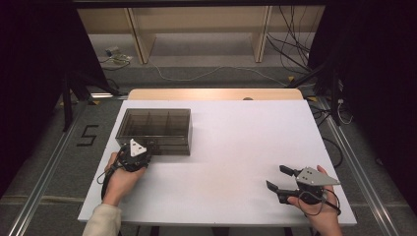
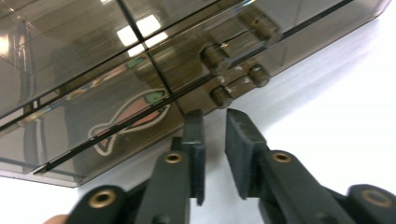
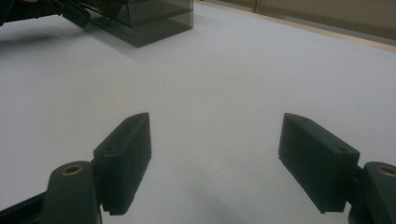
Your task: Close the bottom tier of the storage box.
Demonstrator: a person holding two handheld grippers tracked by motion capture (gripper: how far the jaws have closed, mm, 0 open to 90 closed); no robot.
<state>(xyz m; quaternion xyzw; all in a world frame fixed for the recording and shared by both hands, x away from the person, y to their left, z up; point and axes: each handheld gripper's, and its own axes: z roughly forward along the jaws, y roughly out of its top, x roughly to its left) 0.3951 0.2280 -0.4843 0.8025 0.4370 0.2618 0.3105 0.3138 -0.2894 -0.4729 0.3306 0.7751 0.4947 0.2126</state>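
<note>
A smoky, see-through compartment box (image 1: 155,129) with its lid down stands on the white table (image 1: 231,147), back left. My left gripper (image 1: 136,153) sits at the box's front wall. In the left gripper view its jaws (image 2: 215,140) stand a narrow gap apart with nothing between them, their tips just below the box's front latch (image 2: 233,77). A fish sticker (image 2: 133,119) shows through the box wall. My right gripper (image 1: 276,178) rests near the front right of the table, wide open and empty (image 3: 215,154), pointing toward the distant box (image 3: 149,18).
The table's wooden far edge (image 1: 216,93) lies behind the box. Beyond it are wooden shelf legs (image 1: 140,39) and loose cables (image 1: 196,73) on the floor. A metal rail (image 1: 44,167) runs along the left side.
</note>
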